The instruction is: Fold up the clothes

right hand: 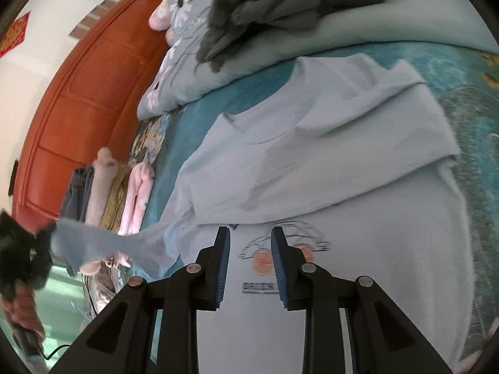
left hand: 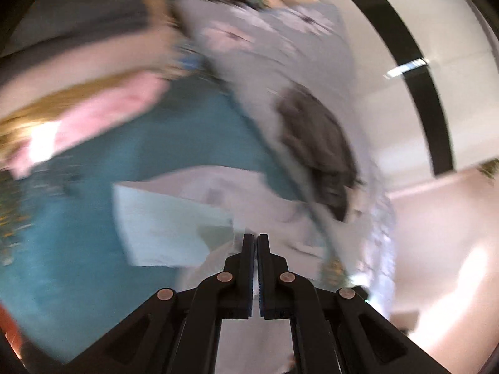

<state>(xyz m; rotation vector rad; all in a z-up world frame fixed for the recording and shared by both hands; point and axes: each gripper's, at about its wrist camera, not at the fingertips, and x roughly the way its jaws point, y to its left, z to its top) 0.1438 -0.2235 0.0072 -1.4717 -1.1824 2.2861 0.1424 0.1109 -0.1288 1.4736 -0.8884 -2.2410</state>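
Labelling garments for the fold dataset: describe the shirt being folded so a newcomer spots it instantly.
Start at the orange-red headboard, then move onto the teal bedspread. The pale blue T-shirt lies spread there, one side folded over. Unlike the dark grey clothes piled on the floral quilt, it carries a car outline print on its front.

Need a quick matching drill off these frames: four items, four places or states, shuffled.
Column A
1. T-shirt
2. grey garment
3. pink garment
4. right claw

Column B
a. lying on the floral quilt
b. in the folded stack beside the headboard
c. spread on the teal bed cover, one sleeve folded across its chest
d. jaws apart above the car print, nothing between them

Pairs: 1-c, 2-a, 3-b, 4-d
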